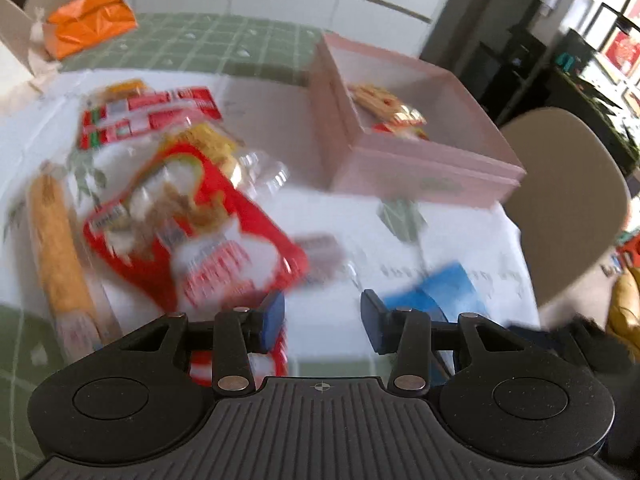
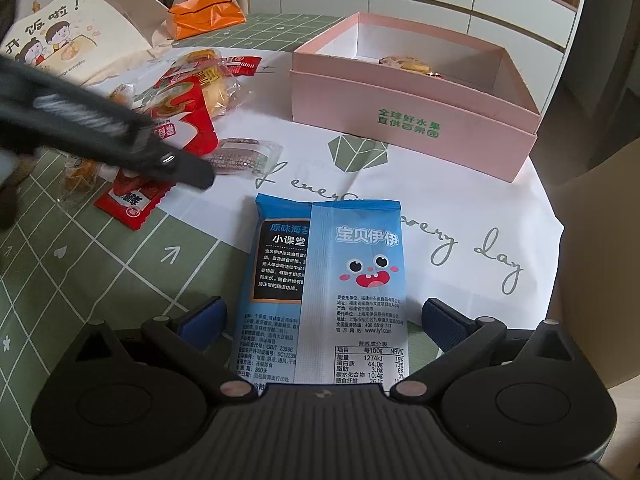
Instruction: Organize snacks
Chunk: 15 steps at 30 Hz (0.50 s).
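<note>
Right tool: I hold it spread around the blue packet, not pinching.
Left tool: spread, holding nothing; red snack bag ahead-left.
Progress: pink box ahead holds one or two snacks; most remain on the desk.

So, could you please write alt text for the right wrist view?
The open right gripper straddles a blue snack packet lying on the table. Beyond it sits an open pink box; the left gripper reaches over red snack packets at left.
</note>
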Each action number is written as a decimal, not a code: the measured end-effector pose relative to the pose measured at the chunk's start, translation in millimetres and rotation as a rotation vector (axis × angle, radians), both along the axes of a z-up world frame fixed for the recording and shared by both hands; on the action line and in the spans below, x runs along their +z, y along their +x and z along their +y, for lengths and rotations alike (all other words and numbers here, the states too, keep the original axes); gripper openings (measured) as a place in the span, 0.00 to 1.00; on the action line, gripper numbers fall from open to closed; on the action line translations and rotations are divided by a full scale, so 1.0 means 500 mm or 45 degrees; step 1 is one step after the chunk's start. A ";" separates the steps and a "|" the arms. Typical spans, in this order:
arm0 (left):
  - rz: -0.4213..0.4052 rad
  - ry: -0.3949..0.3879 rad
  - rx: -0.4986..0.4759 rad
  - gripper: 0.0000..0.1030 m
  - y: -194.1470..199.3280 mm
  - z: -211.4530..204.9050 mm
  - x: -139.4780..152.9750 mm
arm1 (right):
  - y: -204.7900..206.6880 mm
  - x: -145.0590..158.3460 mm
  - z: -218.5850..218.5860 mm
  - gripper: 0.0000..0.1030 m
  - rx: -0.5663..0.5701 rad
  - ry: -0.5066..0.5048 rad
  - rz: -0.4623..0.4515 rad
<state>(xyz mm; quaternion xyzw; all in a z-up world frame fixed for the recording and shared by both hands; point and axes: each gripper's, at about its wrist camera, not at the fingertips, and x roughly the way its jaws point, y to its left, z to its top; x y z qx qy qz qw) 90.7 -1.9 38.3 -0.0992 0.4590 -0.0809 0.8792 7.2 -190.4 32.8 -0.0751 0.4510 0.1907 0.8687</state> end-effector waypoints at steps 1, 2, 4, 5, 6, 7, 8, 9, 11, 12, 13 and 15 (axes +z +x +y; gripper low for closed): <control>-0.032 -0.006 0.013 0.45 0.010 0.005 0.004 | 0.000 0.000 0.000 1.00 0.002 0.000 0.001; -0.056 0.002 0.020 0.45 0.018 0.011 0.008 | 0.000 0.001 0.000 1.00 0.004 0.000 0.001; -0.088 0.020 0.016 0.45 0.037 0.016 0.013 | -0.001 0.000 0.000 1.00 0.003 0.003 -0.005; -0.091 0.026 0.005 0.45 0.048 0.019 0.013 | -0.002 0.000 -0.001 1.00 0.002 0.005 -0.010; -0.081 0.027 -0.011 0.45 0.058 0.020 0.012 | -0.003 -0.001 -0.001 1.00 0.002 0.007 -0.015; -0.065 0.022 -0.036 0.45 0.069 0.023 0.008 | -0.005 -0.001 -0.002 1.00 0.002 0.009 -0.020; -0.059 0.021 -0.057 0.45 0.075 0.025 0.007 | -0.006 -0.001 -0.002 1.00 0.002 0.010 -0.024; -0.053 0.031 -0.085 0.43 0.080 0.025 0.005 | -0.006 -0.001 -0.001 1.00 0.002 0.011 -0.025; -0.039 0.065 -0.167 0.43 0.084 0.020 0.005 | -0.006 -0.001 -0.002 1.00 0.004 0.011 -0.026; -0.026 0.082 -0.211 0.43 0.085 0.016 0.004 | -0.006 -0.001 -0.002 1.00 0.003 0.011 -0.027; -0.001 0.103 -0.274 0.43 0.083 0.008 0.004 | -0.006 -0.001 -0.002 1.00 0.002 0.012 -0.027; 0.039 0.146 -0.390 0.43 0.071 -0.011 0.003 | -0.006 -0.001 -0.002 1.00 0.001 0.014 -0.030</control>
